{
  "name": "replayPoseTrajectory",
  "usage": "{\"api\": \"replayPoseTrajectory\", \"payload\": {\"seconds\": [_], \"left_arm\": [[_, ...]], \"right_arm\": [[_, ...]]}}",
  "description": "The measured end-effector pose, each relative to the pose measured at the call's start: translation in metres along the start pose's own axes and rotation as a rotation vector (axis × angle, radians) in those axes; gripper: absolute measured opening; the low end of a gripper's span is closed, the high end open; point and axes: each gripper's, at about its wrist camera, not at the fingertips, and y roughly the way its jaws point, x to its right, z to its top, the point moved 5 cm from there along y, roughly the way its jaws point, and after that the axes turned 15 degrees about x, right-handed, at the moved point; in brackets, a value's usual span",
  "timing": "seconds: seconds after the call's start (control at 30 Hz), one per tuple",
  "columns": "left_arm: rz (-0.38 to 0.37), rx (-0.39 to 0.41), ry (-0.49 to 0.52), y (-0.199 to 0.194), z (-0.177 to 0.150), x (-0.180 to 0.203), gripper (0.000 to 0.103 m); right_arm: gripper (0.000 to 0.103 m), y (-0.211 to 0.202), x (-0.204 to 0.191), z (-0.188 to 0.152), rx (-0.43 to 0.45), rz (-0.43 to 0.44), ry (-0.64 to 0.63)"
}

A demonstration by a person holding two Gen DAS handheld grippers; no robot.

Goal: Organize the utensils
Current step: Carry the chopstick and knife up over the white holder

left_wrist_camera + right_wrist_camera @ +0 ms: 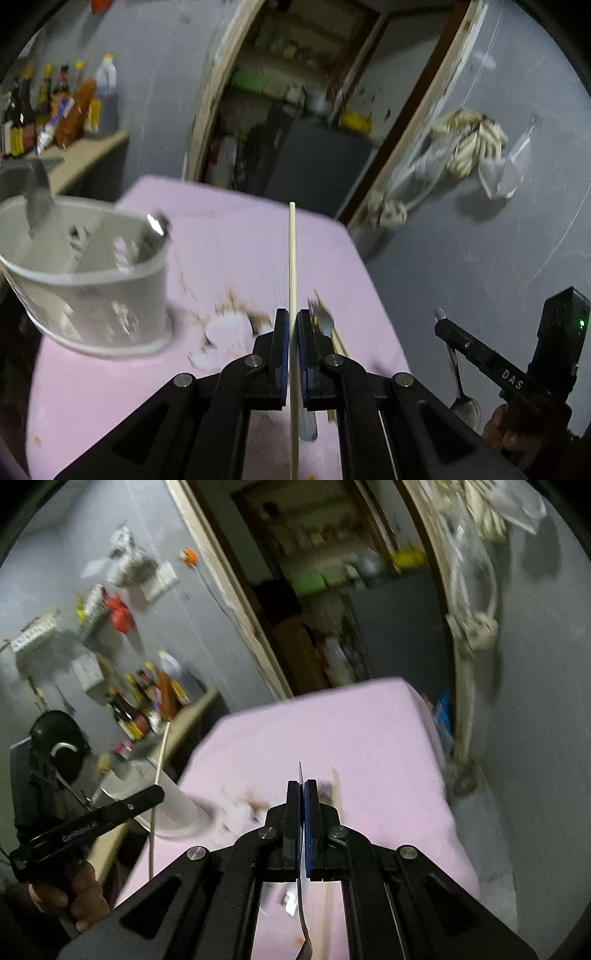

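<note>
My left gripper (292, 321) is shut on a pale wooden chopstick (292, 258) and holds it upright above the pink table (229, 236). The chopstick also shows in the right wrist view (159, 768). A white divided utensil holder (88, 273) stands to its left with metal utensils in it. My right gripper (303, 786) is shut on a metal spoon (303, 915), held edge-on with its handle tip above the pads. That spoon also shows in the left wrist view (461, 391). A fork (321, 321) and another chopstick (338, 341) lie on the table.
The table has a brown-stained white patch (229, 332) near the holder. A shelf with bottles (59, 110) is at the far left. A doorway (303, 96) opens behind the table. The grey wall (480, 240) lies to the right, with cloth (472, 144) hanging on it.
</note>
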Motion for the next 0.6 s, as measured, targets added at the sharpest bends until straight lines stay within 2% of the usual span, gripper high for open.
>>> {"api": "replayPoseTrajectory", "payload": {"seconds": [0.3, 0.6], "left_arm": [[0.02, 0.172, -0.044, -0.03, 0.077, -0.031, 0.005], [0.092, 0.314, -0.076, -0.056, 0.138, -0.107, 0.005]], "right_arm": [[0.002, 0.035, -0.088, 0.054, 0.191, 0.168, 0.021], [0.002, 0.083, -0.177, 0.07, 0.314, 0.266, 0.044]]}}
